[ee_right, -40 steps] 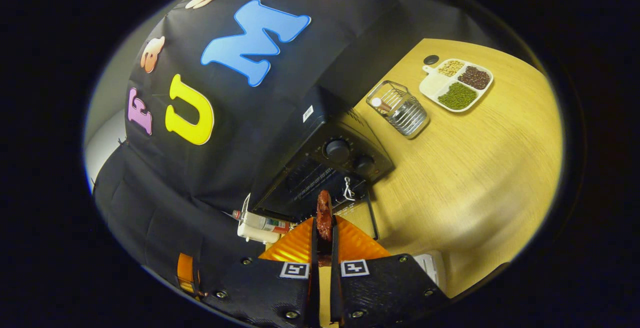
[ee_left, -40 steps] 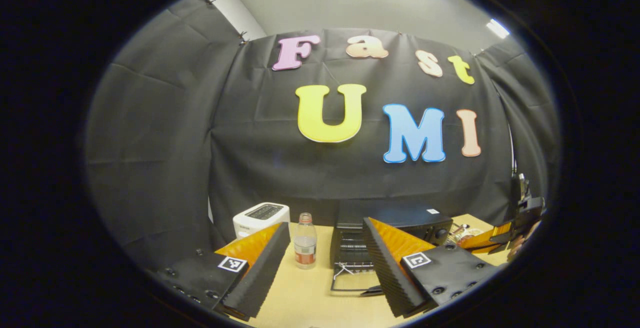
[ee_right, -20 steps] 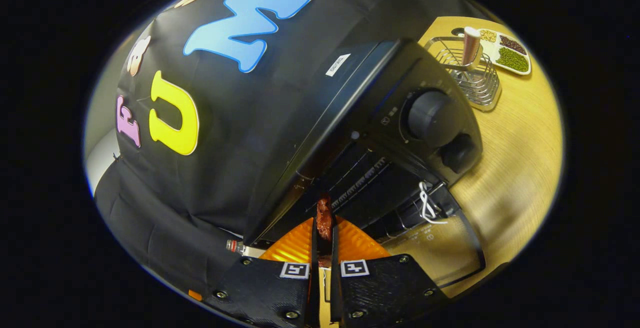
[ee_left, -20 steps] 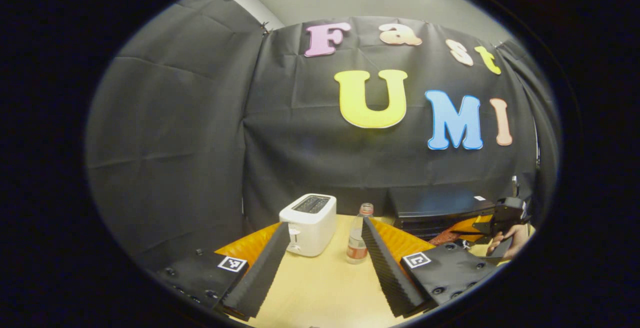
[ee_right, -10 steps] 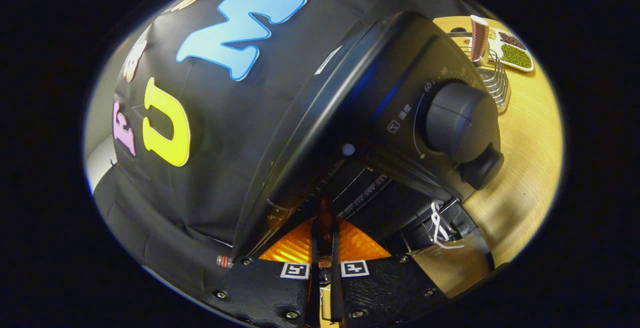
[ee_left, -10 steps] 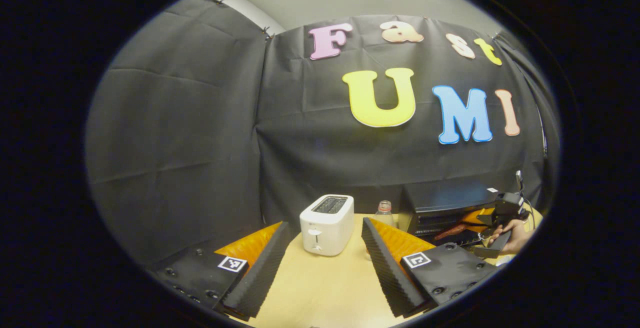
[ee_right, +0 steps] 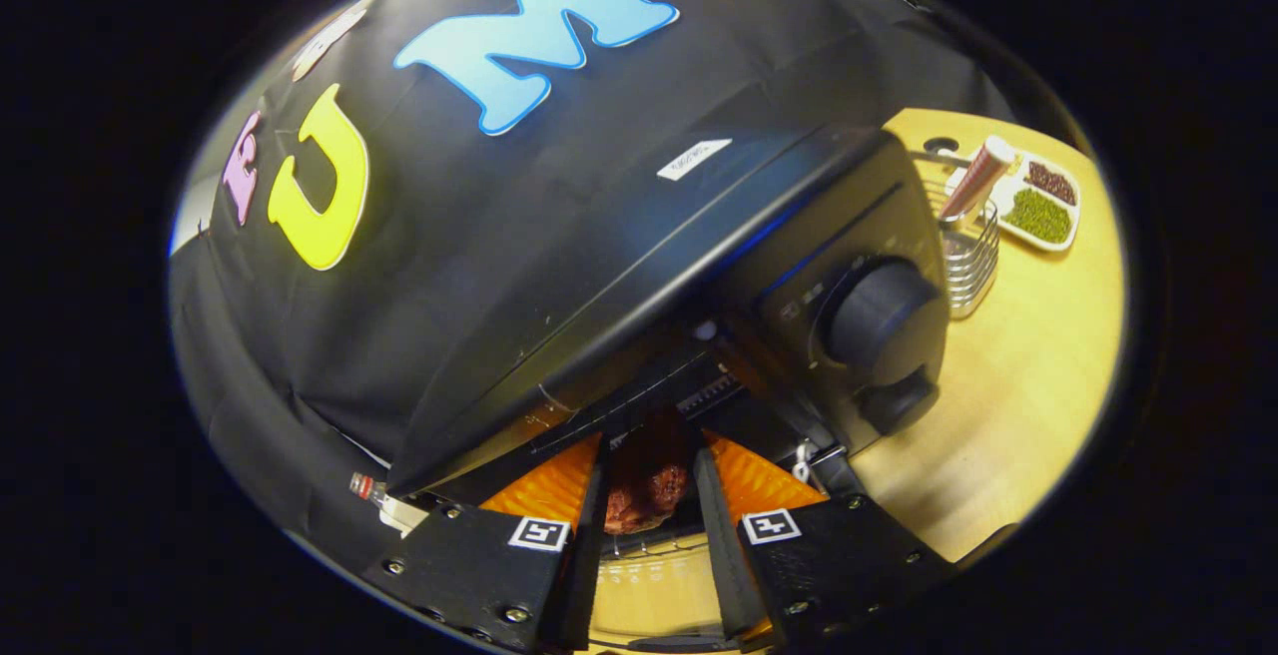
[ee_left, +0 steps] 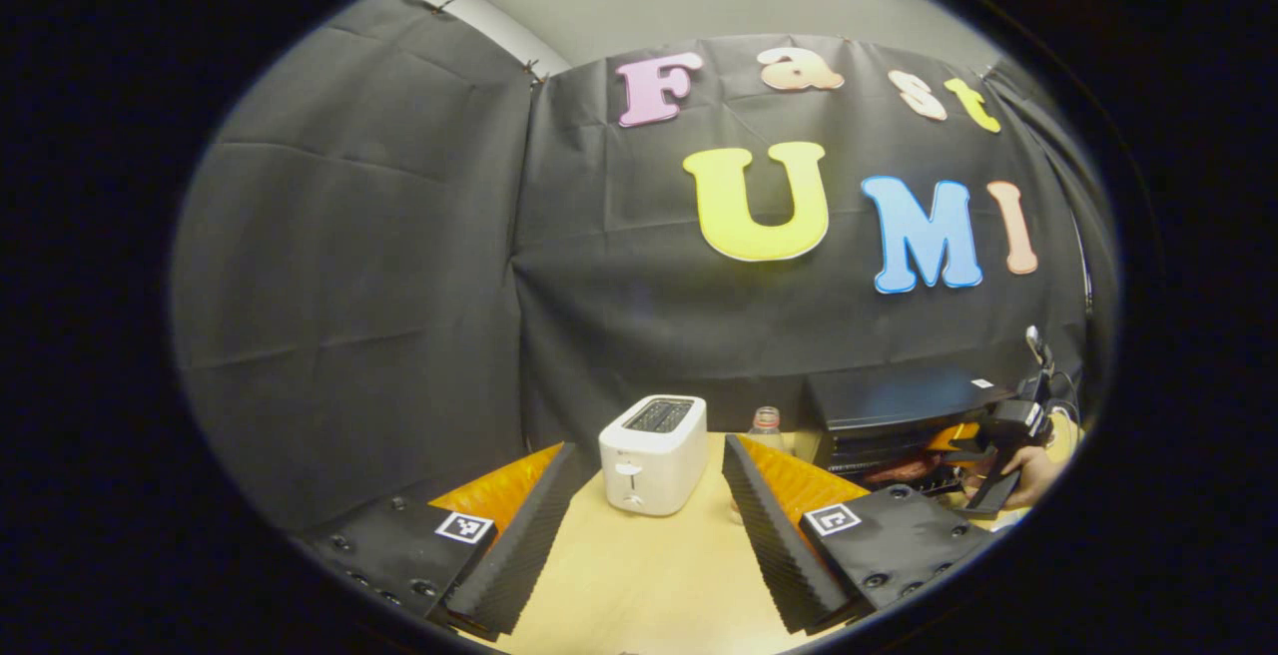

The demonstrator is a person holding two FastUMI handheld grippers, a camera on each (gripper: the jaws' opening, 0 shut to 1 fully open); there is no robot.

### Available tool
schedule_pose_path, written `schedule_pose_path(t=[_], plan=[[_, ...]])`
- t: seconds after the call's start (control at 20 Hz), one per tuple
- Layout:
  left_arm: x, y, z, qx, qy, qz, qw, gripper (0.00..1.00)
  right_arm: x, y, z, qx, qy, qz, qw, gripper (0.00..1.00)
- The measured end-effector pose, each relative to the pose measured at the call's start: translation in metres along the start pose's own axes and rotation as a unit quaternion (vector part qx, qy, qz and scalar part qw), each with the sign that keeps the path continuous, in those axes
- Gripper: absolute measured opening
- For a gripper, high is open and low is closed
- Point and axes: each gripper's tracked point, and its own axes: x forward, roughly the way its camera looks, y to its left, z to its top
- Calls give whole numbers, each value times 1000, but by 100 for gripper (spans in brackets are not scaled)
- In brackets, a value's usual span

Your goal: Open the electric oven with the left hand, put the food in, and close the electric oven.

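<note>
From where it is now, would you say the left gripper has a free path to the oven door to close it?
Probably not yet. The right gripper is at the oven mouth by the food, above the lowered door. The left gripper is open, off towards the toaster.

From my left gripper view, the toaster (ee_left: pixel 652 453) sits left of the bottle (ee_left: pixel 764 422), the oven (ee_left: pixel 889 413) farther right.

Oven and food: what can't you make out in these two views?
Oven interior, right gripper view: dark, hidden under its top panel.
Food, right gripper view: underside hidden, so whether it is set down is unclear.
Bottle, left gripper view: lower part behind the left tool.
</note>
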Motion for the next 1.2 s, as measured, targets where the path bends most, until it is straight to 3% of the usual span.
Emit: schedule_pose_path(t=[0.15,0.4,0.6,0.65,0.85,1.2], plan=[[0,-22,1,-5,-2,-19,1000,100,-19,-3,4,-33,-3,-5,999,97],[-2,-71,-9,-10,6,-65,998,100,-77,10,24,-106,-35,24,993,98],[-3,-112,-29,-7,28,-101,994,93,-131,11,42,-174,-65,38,982,98],[-4,-122,-34,-7,35,-108,993,98,-143,9,46,-188,-71,40,979,98],[-10,-162,-58,-10,63,-138,988,97,-195,-1,57,-237,-96,38,966,98],[-27,-233,-116,4,141,-190,971,98,-262,-33,67,-256,-126,14,958,97]])
